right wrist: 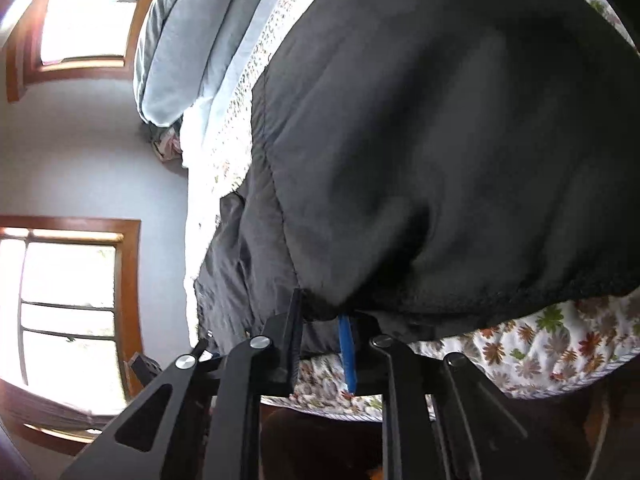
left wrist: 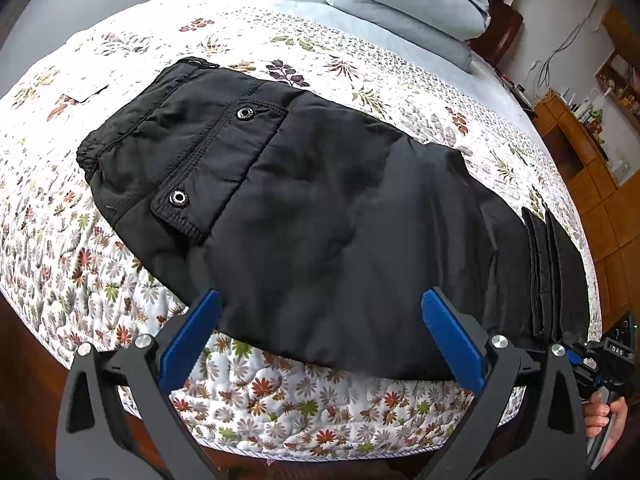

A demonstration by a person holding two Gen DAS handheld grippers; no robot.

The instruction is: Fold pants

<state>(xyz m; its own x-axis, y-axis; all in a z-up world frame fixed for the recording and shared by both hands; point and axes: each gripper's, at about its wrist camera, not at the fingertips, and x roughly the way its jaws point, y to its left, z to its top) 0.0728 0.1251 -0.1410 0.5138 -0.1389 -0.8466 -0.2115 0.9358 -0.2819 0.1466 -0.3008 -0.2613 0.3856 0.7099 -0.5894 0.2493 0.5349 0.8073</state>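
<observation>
Black pants [left wrist: 320, 200] lie folded lengthwise on the flowered quilt [left wrist: 280, 392], waistband at the far left, back pocket with two snaps facing up, leg ends toward the right. My left gripper [left wrist: 320, 304] is open, its blue pads [left wrist: 188, 340] on either side of the pants' near edge, not gripping. In the right wrist view the right gripper [right wrist: 324, 312] is shut on the pants' leg end [right wrist: 400, 160], the cloth pinched between its narrow fingers at the bed's near edge. The right gripper also shows in the left wrist view [left wrist: 588, 356] at the leg hems.
Grey-blue pillows [left wrist: 400, 4] lie at the head of the bed. A wooden cabinet [left wrist: 592, 152] stands to the right. Windows [right wrist: 68, 320] and a pale wall show in the right wrist view. The bed's near edge [left wrist: 320, 452] drops to a dark floor.
</observation>
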